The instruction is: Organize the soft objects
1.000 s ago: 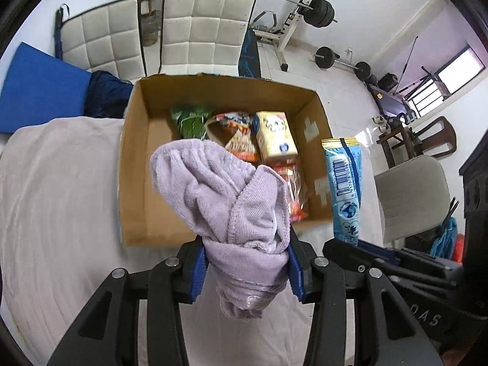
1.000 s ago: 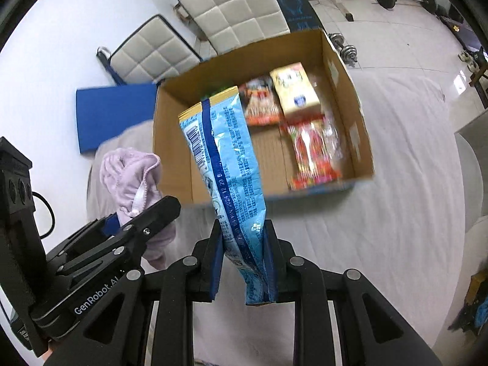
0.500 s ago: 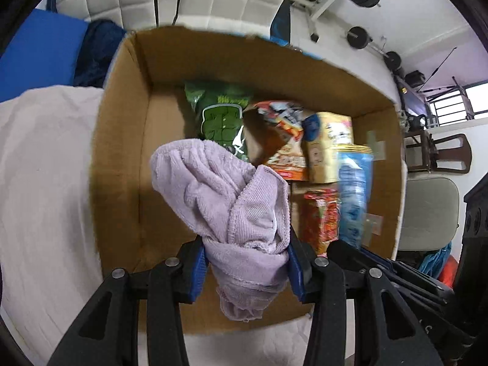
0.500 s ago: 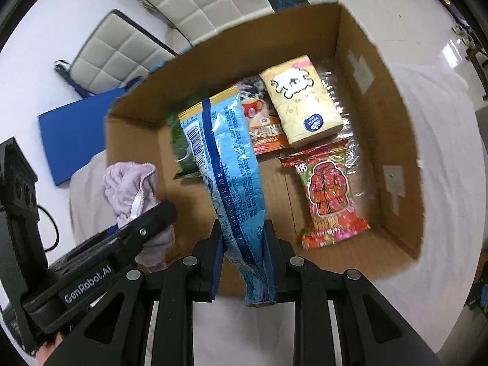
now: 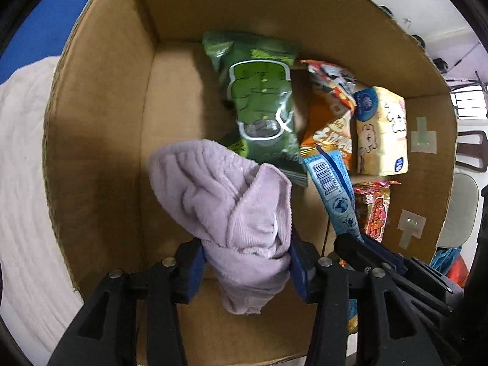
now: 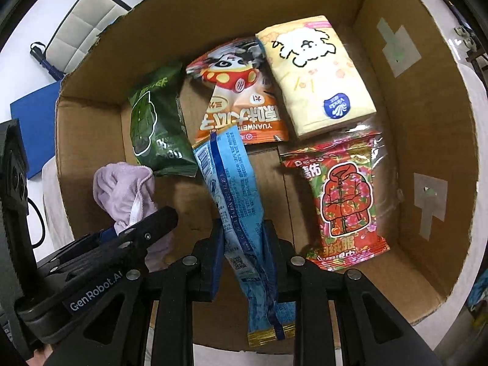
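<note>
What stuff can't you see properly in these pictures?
- Green bag: left view, its lower corner is hidden behind the cloth.
- Red packet: left view, the blue packet and the right gripper cover part of it.
- Blue packet's bottom print: right view, blurred and too small to read.
- Box floor under the left gripper: left view, hidden by cloth and fingers, whose jaws are opening.
</note>
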`<state>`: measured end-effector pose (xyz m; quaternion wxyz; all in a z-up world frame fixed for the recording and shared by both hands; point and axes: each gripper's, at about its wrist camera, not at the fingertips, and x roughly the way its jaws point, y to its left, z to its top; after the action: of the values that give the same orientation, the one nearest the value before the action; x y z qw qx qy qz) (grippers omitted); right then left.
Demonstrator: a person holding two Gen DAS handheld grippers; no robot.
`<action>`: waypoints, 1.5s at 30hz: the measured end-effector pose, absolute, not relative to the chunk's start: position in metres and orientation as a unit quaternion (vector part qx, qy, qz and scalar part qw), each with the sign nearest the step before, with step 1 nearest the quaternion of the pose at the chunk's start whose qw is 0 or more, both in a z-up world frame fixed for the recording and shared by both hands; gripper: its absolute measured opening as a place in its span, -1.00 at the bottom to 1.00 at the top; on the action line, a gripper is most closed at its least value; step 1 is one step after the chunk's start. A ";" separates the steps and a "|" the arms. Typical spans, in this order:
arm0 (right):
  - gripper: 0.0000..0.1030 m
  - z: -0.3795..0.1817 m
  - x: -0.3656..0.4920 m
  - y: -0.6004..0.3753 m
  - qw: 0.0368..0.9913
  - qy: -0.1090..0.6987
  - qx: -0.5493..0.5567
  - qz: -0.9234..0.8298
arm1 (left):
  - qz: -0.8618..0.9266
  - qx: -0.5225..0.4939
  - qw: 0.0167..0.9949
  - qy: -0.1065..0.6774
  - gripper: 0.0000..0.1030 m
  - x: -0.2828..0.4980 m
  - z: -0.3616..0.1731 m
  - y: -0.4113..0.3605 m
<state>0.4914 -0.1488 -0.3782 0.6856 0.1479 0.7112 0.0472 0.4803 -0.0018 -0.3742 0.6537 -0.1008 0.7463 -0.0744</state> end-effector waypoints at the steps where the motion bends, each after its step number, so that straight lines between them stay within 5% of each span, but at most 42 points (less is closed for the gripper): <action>1: -0.41 -0.379 0.492 -0.148 0.685 0.712 0.144 0.048 | -0.071 -0.100 0.654 0.746 -0.12 0.480 -0.373 -0.001; 5: 0.10 -0.375 0.493 -0.147 0.693 0.709 0.122 0.046 | -0.057 -0.082 0.669 0.736 0.12 0.478 -0.364 0.000; 16: 0.19 -0.356 0.477 -0.164 0.698 0.709 0.092 0.038 | -0.044 -0.067 0.700 0.710 0.34 0.458 -0.330 -0.001; 18: 0.43 -0.349 0.470 -0.172 0.701 0.707 0.082 0.037 | -0.042 -0.066 0.706 0.704 0.51 0.452 -0.324 0.001; 22: 0.52 -0.338 0.455 -0.175 0.712 0.699 0.061 0.039 | -0.032 -0.052 0.725 0.686 0.69 0.442 -0.313 0.010; 24: 0.75 -0.330 0.447 -0.177 0.718 0.693 0.048 0.038 | -0.032 -0.047 0.732 0.679 0.88 0.437 -0.312 0.017; 28: 1.00 -0.314 0.432 -0.181 0.735 0.677 0.033 0.033 | -0.029 -0.039 0.749 0.661 0.90 0.428 -0.298 0.016; 45: 1.00 -0.257 0.388 -0.204 0.780 0.624 0.044 0.017 | -0.029 -0.041 0.814 0.579 0.91 0.386 -0.210 0.010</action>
<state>0.3884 -0.2036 -0.2570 0.7797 0.0443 0.6244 0.0171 0.3858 0.0100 -0.2103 0.8139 -0.0415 0.5788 -0.0293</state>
